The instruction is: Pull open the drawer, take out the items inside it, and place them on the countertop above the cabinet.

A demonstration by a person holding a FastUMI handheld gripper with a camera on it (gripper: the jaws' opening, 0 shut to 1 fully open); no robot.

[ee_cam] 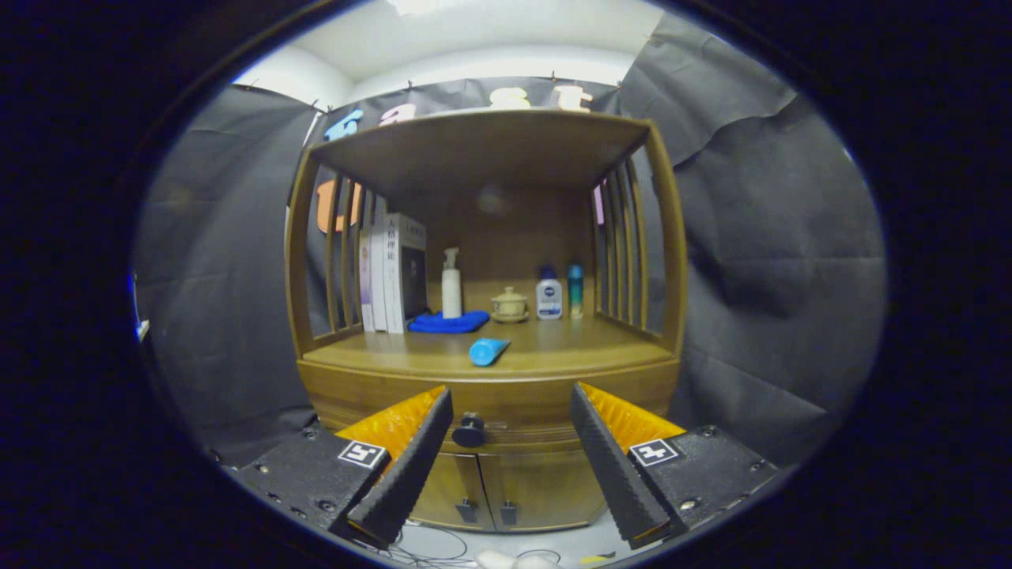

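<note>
Ahead of the jaws (pixel 511 431) stood the wooden cabinet (pixel 490 395), its drawer (pixel 522 423) shut flush with the front. The jaws were spread wide apart and held nothing. The drawer's dark round knob (pixel 469 431) sat in the gap between them, close beside the tip of the left finger (pixel 411 462) and well clear of the right finger (pixel 613 458); whether the left finger touched it could not be told. Open room lay between the knob and the right finger, showing bare drawer front.

Above the drawer ran the front edge of the table (pixel 553 348). A blue tube (pixel 488 351) lay on its side near that edge, just above the knob. Farther back stood a row of books (pixel 391 273) at the left slats, a folded blue cloth (pixel 448 322) beside them, a white pump bottle (pixel 451 284) behind the cloth, a small lidded cup (pixel 509 305), a white bottle with a blue cap (pixel 549 294) and a slim teal bottle (pixel 575 291). Slatted sides and a wooden top closed in that space.

Below the drawer were two cabinet doors (pixel 506 490) with small dark handles, both closed. Loose cables (pixel 443 545) lay on the floor beneath the fingers.
</note>
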